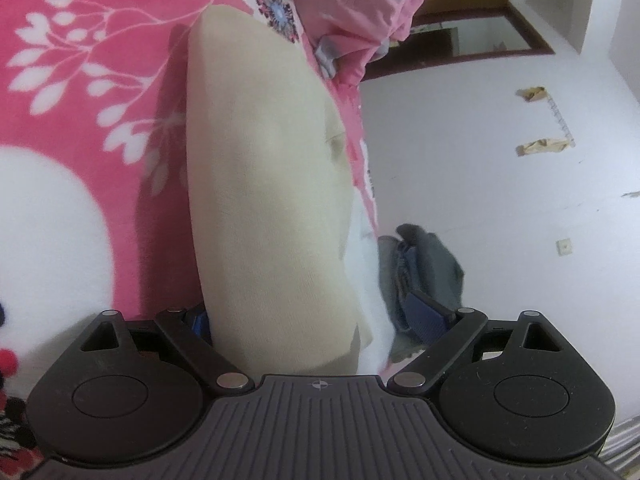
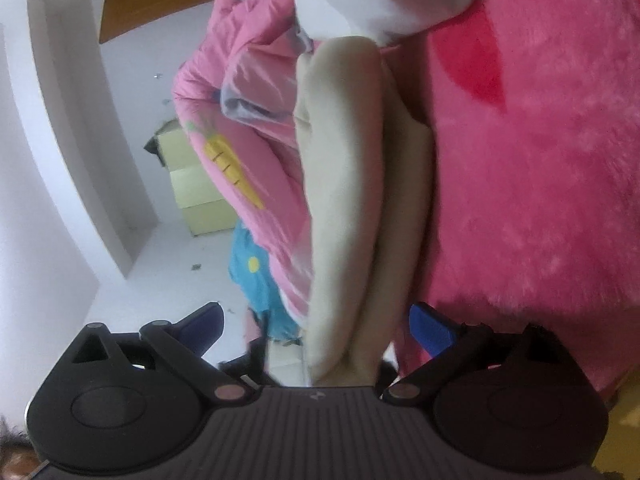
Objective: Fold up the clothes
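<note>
Cream knit garment (image 1: 272, 200) lay as a long folded strip on the pink floral blanket (image 1: 80, 120) of the bed, running near to far between both grippers. Left gripper (image 1: 320, 320) fingers were spread wide either side of it, not pinching; right gripper (image 2: 316, 324) same, w/ cloth betw. fingers (image 2: 432, 328). Prob. mid-fold: next move needs closing on the near end & carrying it over. No readable writing or brand.

a cream knit garment (image 1: 264, 200) lies lengthwise on the pink bedding, seemingly folded into a long narrow strip.
</note>
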Motion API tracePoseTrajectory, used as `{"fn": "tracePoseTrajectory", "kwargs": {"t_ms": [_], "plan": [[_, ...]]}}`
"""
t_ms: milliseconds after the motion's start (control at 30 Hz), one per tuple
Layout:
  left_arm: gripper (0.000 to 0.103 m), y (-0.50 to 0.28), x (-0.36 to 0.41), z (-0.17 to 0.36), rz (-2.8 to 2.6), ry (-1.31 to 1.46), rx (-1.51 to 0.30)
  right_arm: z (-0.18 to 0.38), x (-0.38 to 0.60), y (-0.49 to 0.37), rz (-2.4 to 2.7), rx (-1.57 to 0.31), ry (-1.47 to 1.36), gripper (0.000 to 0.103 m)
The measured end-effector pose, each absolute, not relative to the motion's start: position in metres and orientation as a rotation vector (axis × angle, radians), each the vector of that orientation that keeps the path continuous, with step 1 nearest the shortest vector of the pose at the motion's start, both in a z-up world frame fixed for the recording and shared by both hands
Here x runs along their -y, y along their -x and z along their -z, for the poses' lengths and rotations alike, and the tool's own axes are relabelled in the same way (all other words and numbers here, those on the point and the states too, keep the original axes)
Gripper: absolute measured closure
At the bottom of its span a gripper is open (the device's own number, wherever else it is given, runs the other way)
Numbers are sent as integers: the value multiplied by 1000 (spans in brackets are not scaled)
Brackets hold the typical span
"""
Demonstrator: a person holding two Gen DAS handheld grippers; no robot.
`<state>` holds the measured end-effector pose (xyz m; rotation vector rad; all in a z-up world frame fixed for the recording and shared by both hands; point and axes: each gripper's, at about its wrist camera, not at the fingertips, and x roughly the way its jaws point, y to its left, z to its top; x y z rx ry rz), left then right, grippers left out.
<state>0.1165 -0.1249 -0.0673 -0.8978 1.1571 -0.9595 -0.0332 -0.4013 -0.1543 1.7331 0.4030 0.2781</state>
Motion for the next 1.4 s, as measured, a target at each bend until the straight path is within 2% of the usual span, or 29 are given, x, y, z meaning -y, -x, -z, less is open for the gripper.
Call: {"fn": "tracePoseTrajectory", "kwargs": {"t_ms": [167,533,700,767,833,933,1033,1100,1200,1267,1333,1400], "plan": [[11,-116,128,63,961,881,-1143,154,404,18,-235,-451,-1759,0],[11,-118,134,49,996,914,-1100,167,392,7,-342,-427,-1994,0],[11,-120,135,53,1006,929,-1110,174,389,-8,-313,-425,-2009,1],[11,-121,134,57,1013,937,-1117,172,395,-8,-288,-398,-1986,6],[13,-122,133,61,1019,940,-1124,169,402,-4,-249,-395,-1950,18],[19,-121,131,65,1018,915,-1132,172,409,4,-215,-384,-1944,27],[25,-118,133,68,989,842,-1135,175,407,4,-199,-377,-1928,30],[35,-115,135,70,960,770,-1136,175,403,1,-188,-372,-1899,30],[42,-111,136,72,937,702,-1123,164,396,-4,-160,-396,-1804,29],[44,-109,133,71,937,704,-1110,155,391,-8,-144,-421,-1734,33],[46,-109,129,69,942,703,-1100,148,386,-11,-119,-454,-1667,52],[47,-109,124,65,949,704,-1081,142,381,-17,-113,-470,-1638,60]]}}
